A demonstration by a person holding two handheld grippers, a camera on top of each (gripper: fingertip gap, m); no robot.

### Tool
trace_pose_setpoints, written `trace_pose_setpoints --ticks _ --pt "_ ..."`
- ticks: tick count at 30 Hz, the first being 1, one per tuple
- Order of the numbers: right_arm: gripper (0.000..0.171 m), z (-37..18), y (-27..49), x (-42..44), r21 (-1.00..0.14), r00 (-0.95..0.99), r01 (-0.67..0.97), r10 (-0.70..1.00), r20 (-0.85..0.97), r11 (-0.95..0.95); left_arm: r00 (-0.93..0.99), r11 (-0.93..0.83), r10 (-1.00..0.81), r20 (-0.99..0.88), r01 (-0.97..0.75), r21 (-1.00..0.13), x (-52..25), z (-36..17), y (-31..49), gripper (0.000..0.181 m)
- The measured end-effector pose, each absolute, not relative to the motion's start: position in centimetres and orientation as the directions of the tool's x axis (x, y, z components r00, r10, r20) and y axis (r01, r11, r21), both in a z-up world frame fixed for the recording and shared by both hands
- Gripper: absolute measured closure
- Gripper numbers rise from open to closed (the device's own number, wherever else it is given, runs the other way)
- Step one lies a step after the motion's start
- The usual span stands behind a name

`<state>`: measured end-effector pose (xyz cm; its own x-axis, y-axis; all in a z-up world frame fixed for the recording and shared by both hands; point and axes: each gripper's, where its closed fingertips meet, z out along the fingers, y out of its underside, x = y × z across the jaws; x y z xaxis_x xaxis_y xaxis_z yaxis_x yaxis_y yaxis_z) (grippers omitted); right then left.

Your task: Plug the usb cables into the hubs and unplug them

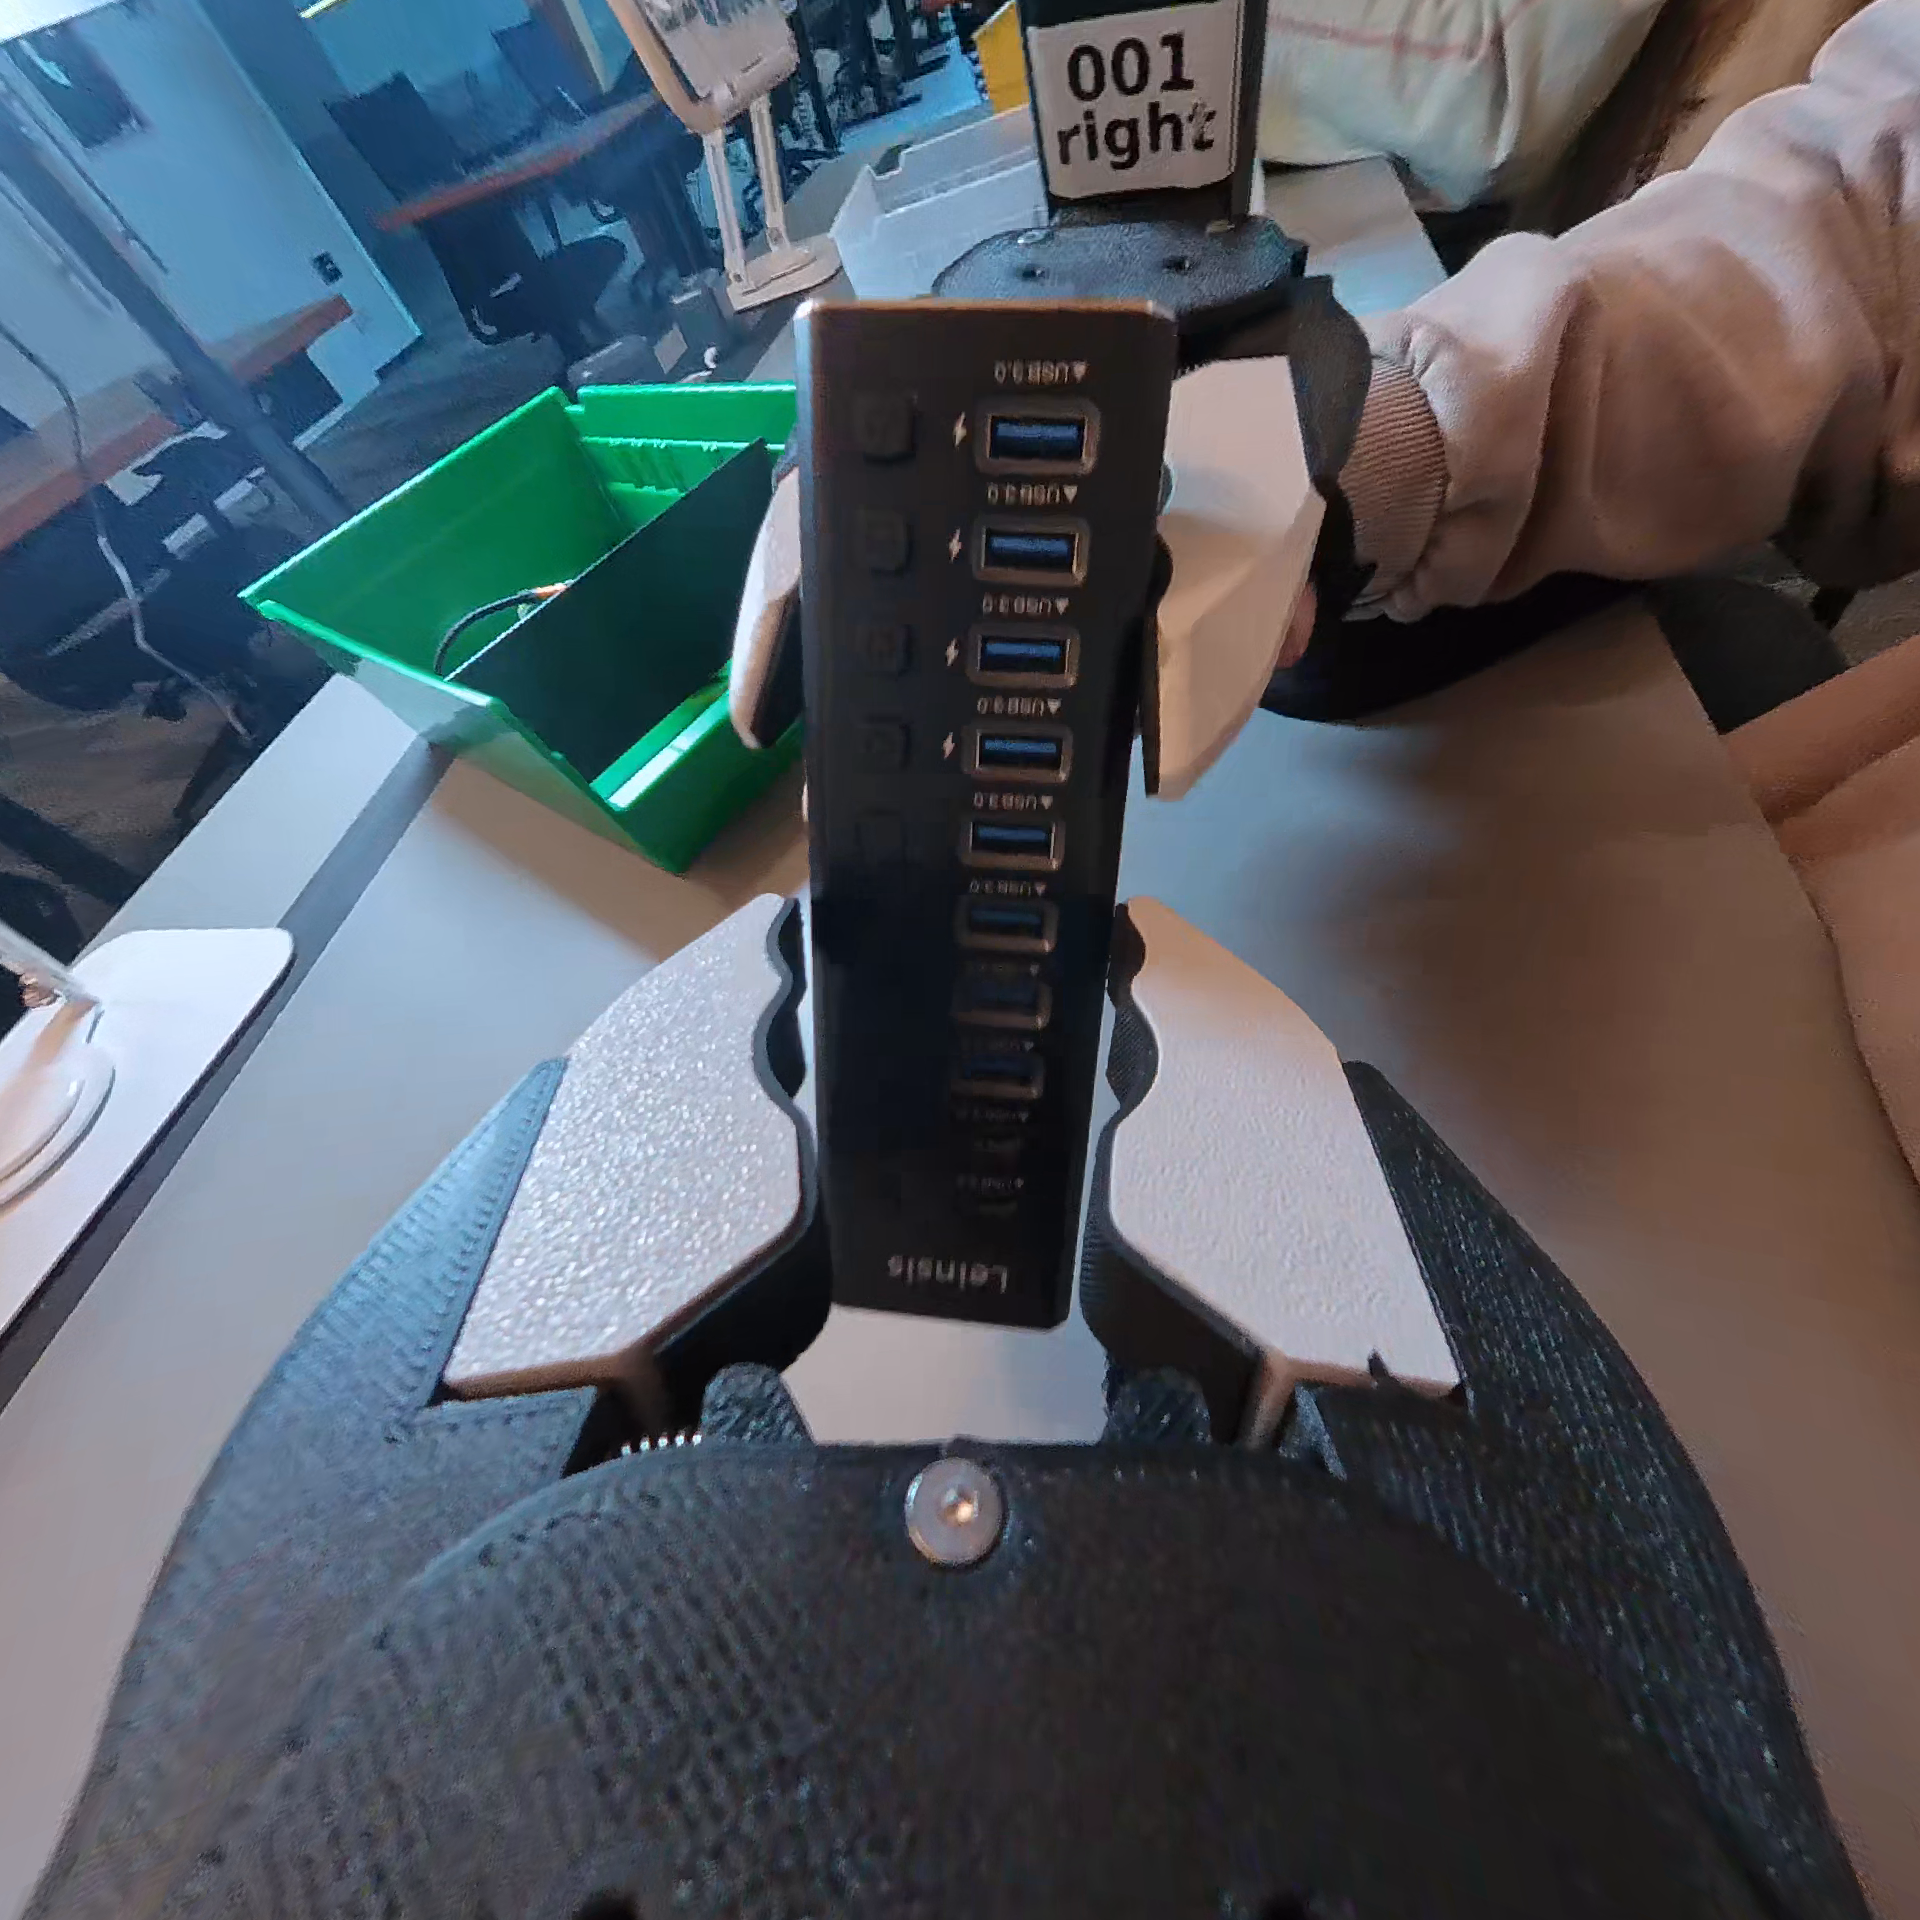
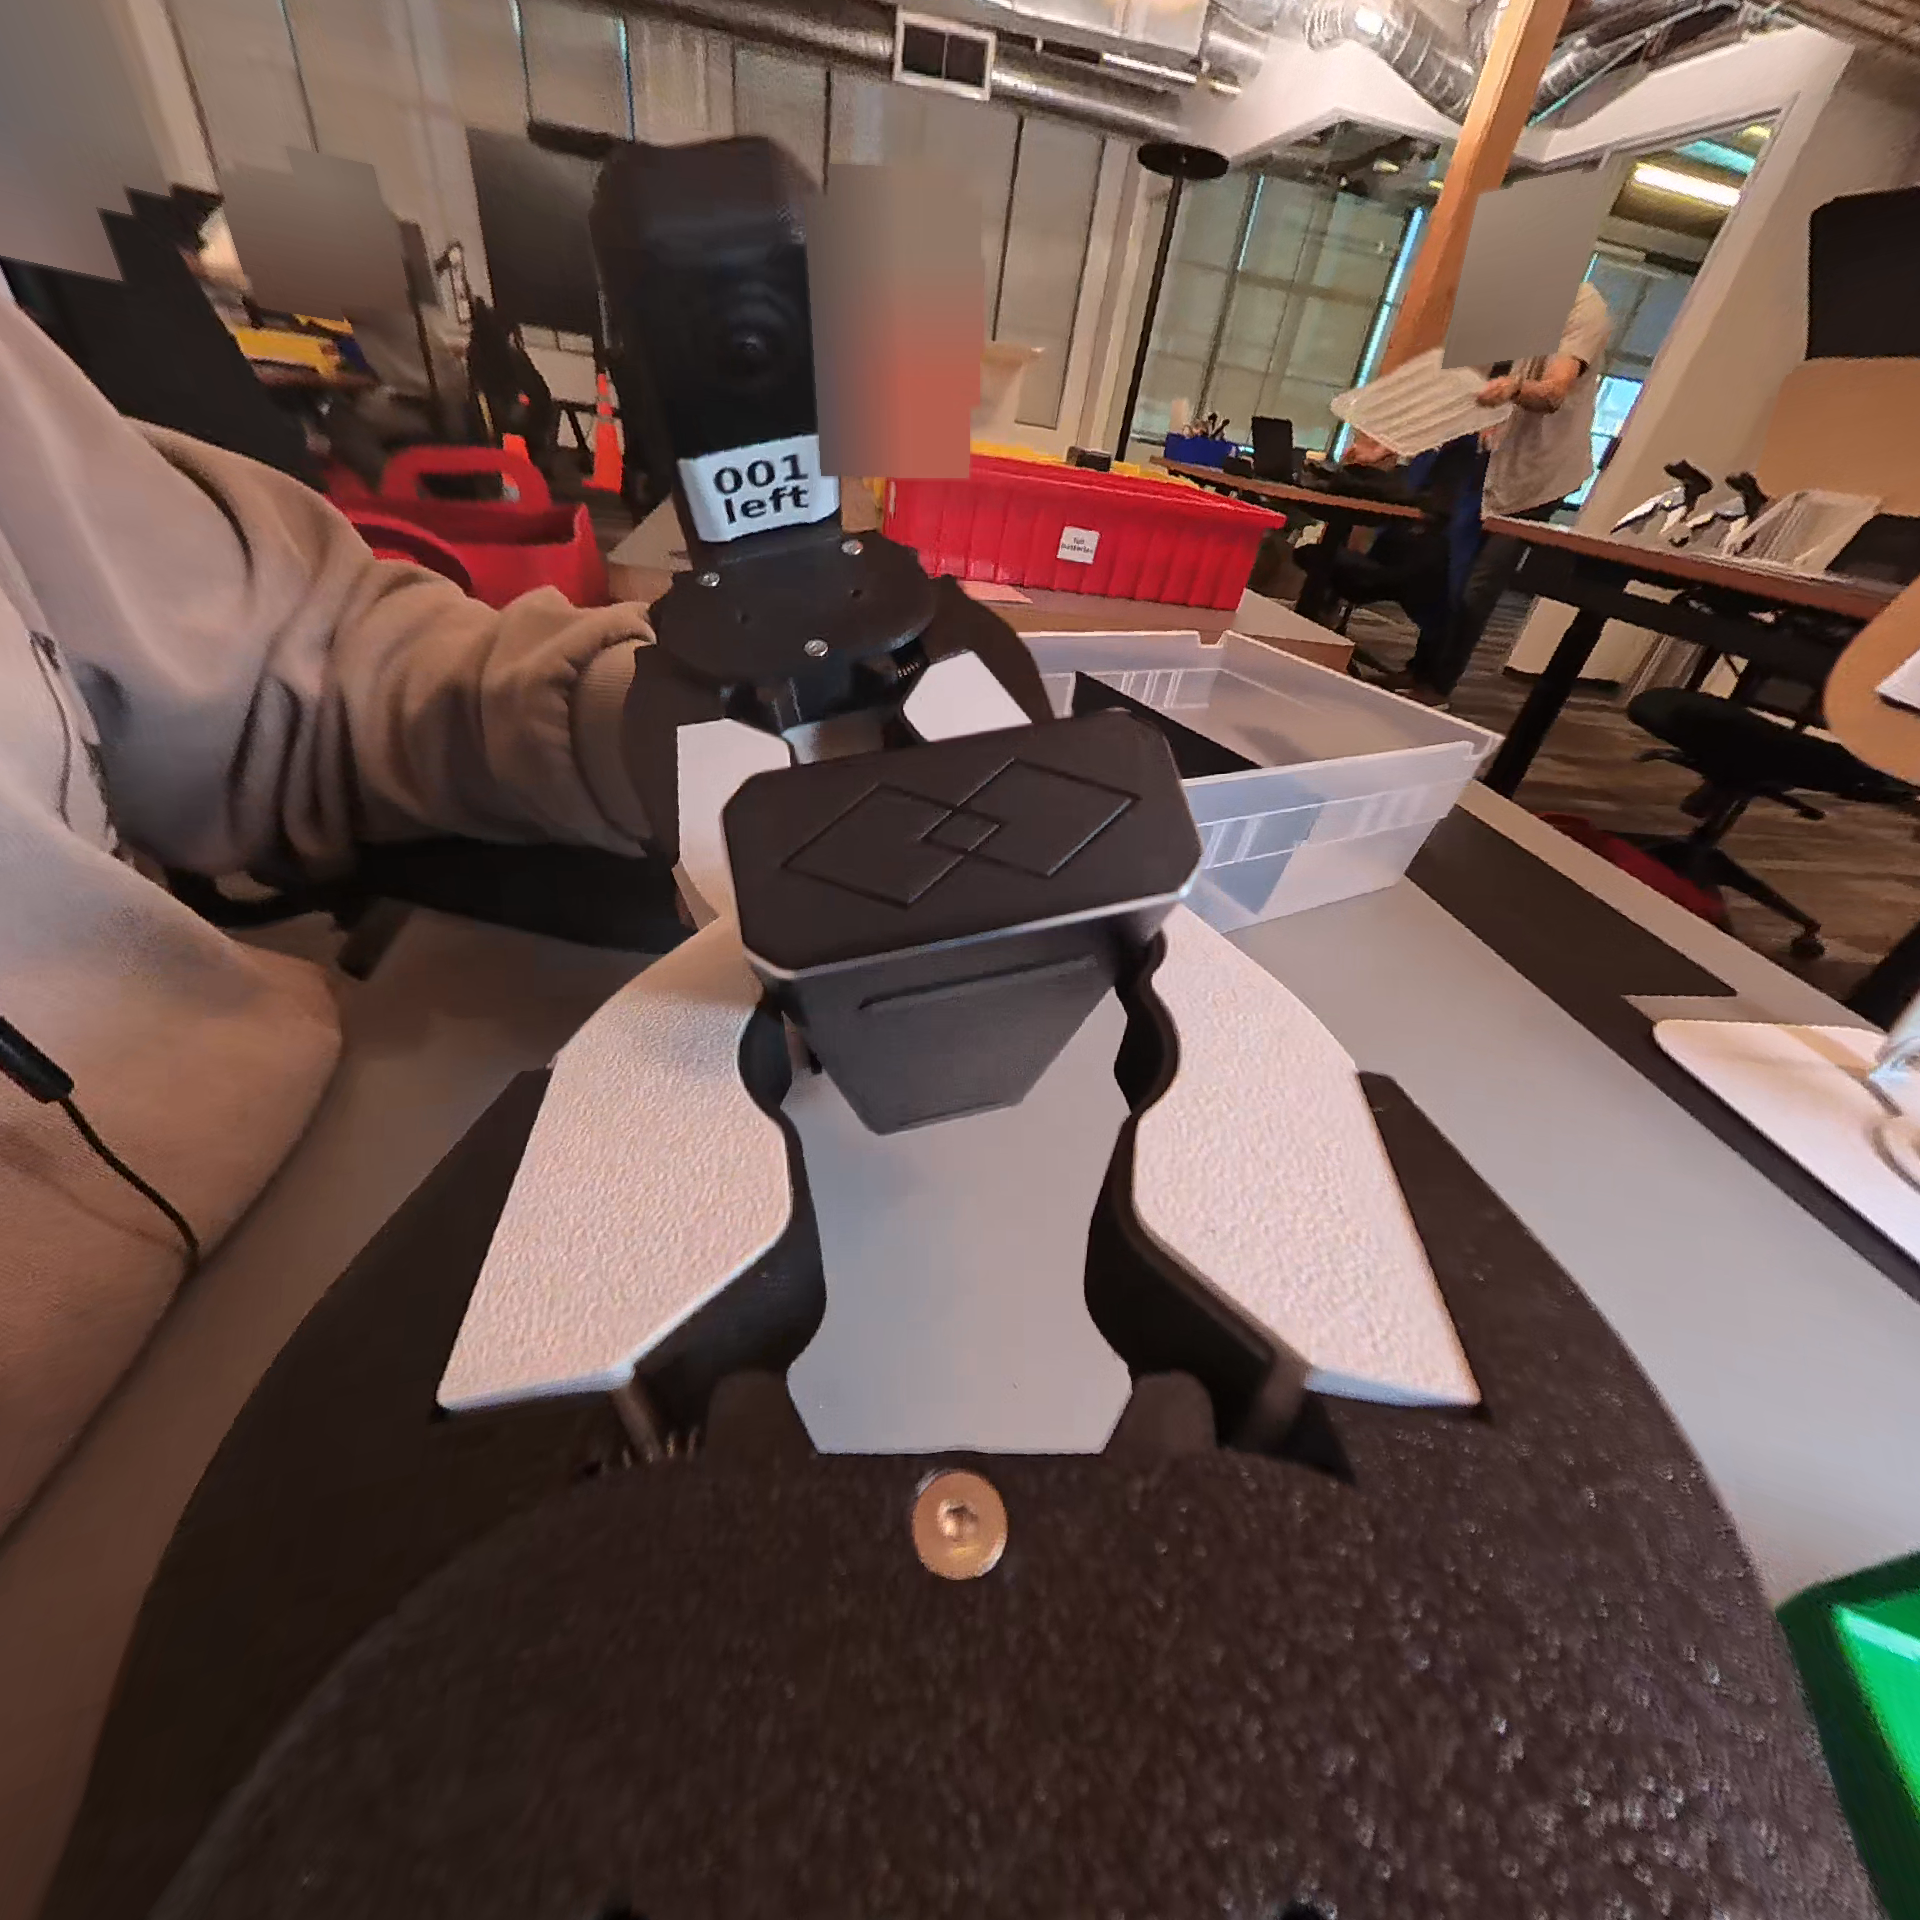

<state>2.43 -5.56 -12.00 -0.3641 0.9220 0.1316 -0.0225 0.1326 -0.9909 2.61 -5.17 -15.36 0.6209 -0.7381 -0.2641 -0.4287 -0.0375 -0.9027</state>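
Observation:
A long black USB hub with a row of blue ports is held in the air between both grippers. My left gripper is shut on its near half. In the left wrist view the right gripper clamps the far half from the opposite side. In the right wrist view the hub's end cap with a diamond emblem faces the camera. My right gripper is shut on the hub just below that cap, and the left gripper shows behind it. All visible ports are empty. No cable is in either gripper.
A green bin with a black divider and a dark cable inside stands at the far left of the grey table. A clear bin stands behind the hub. A white pad lies at the right. A person stands far off. Both grippers' tips are close together, under 4 cm apart.

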Motion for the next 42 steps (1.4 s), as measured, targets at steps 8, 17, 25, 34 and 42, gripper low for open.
trace_pose_setpoints --ticks 8,17,25,34,42 --pt "0.111 -9.1 -4.9 4.1 -0.987 -0.433 -0.124 0.9 -0.04 -0.103 0.615 -0.167 -0.783 -0.094 -0.353 -0.921 3.7 -18.0 -5.1 0.087" --pt "0.111 -8.9 -5.4 3.9 -0.984 -0.444 -0.122 0.894 -0.061 -0.128 0.578 -0.17 -0.815 0.037 -0.176 -0.97 8.1 -17.7 -3.5 0.096" --pt "0.103 -9.6 -1.3 3.4 -0.978 -0.286 -0.035 0.94 -0.186 -0.205 0.541 -0.406 -0.776 0.326 -0.032 -0.913 6.4 -17.2 -3.9 0.12" --pt "0.098 -9.3 3.3 4.4 -1.0 0.044 0.02 0.999 0.017 0.016 0.283 -0.717 -0.58 0.764 0.267 -0.644 5.3 -17.4 -5.0 0.12" --pt "0.09 -14.5 2.5 3.3 -0.456 0.08 0.347 0.459 0.885 0.819 0.172 -0.785 -0.476 0.862 0.358 -0.505 3.9 -16.6 -4.7 0.12"
